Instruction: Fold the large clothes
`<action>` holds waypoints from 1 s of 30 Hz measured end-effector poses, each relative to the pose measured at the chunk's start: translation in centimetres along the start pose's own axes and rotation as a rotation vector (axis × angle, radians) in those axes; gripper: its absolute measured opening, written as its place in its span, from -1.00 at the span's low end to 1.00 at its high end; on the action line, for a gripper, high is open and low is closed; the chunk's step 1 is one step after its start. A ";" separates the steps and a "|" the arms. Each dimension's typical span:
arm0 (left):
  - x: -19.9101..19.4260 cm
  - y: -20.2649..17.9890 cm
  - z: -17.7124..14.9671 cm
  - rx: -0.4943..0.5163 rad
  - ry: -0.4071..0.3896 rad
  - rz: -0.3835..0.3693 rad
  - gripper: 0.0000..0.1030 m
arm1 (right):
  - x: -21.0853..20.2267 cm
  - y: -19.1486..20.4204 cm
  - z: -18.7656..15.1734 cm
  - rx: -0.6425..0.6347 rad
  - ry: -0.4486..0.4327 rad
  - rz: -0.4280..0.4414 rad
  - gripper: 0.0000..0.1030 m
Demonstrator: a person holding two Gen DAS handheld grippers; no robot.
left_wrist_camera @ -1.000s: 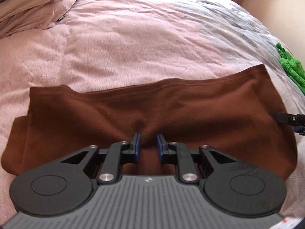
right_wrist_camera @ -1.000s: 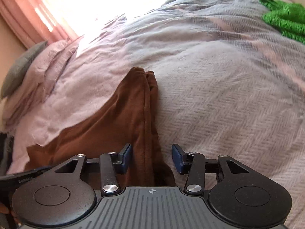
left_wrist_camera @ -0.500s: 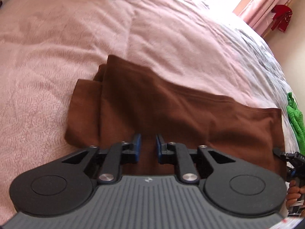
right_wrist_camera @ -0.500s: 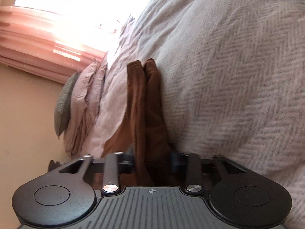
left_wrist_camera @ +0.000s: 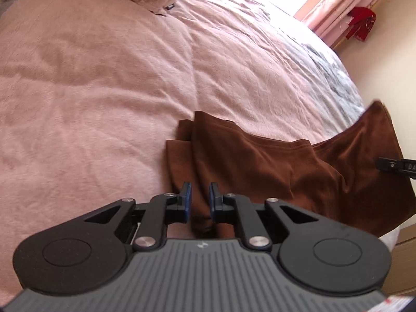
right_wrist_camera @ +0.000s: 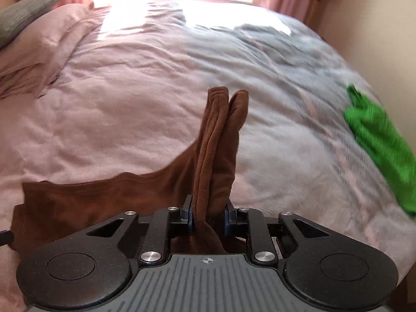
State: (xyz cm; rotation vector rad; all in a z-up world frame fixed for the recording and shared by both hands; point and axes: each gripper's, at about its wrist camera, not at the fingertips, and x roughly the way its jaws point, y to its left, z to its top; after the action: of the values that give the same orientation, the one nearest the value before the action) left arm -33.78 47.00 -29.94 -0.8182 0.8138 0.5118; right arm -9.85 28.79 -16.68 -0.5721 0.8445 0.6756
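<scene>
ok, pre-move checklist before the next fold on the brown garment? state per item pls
1. Right gripper shut on brown garment: ok.
2. Left gripper grip on the garment: cannot tell; cloth sits between the pads, with gaps visible.
3. Garment flat on the bed: not ok, right end lifted and bunched.
4. Green cloth apart from the garment: ok.
5. Bed beyond the garment free of objects: ok.

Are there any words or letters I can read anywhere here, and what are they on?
"DA": white letters on the right gripper at the left wrist view's edge; the rest is cut off.
Small dark tag on the pink pillow: too small to read.
Red-and-white sticker at that view's bottom corner: blurred, unreadable.
</scene>
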 end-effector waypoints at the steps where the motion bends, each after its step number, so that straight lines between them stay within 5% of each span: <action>1: -0.5 0.9 0.0 -0.007 0.001 -0.003 -0.82 | -0.9 3.3 -0.5 -0.052 -0.020 -0.014 -0.67; 6: -1.5 5.2 0.2 -0.070 0.022 -0.003 -0.81 | 2.5 18.7 -5.3 -0.333 -0.032 -0.058 -0.58; 8: -1.7 6.7 0.2 -0.091 0.027 -0.004 -0.81 | 5.8 22.1 -8.3 -0.424 0.015 -0.034 -0.26; 11: -2.1 8.0 -0.1 -0.111 0.030 -0.018 -0.81 | 7.9 23.3 -11.3 -0.496 0.010 -0.026 -0.20; 14: -2.2 7.9 -0.1 -0.132 0.044 -0.067 -0.81 | 5.4 21.1 -10.5 -0.436 0.015 0.106 -0.19; 17: -2.1 5.5 0.3 -0.147 0.055 -0.195 -0.81 | 1.7 16.2 -9.0 -0.296 -0.016 0.225 -0.19; 22: 1.5 0.6 0.3 -0.198 0.112 -0.364 -0.53 | 1.0 6.9 -7.7 -0.104 -0.041 0.110 -0.19; 26: 5.6 -0.9 -0.5 -0.244 0.140 -0.335 -0.52 | 5.6 0.9 -7.7 -0.005 0.047 0.034 -0.19; 30: 8.0 -1.8 -1.4 -0.207 0.153 -0.208 -0.46 | 9.2 -2.7 -7.8 0.064 0.125 0.107 -0.19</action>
State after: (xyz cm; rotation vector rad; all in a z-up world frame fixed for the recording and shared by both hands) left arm -28.43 45.57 -36.11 -1.1310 0.8129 0.3544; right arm -7.16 24.47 -27.88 -0.5183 1.0161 0.7128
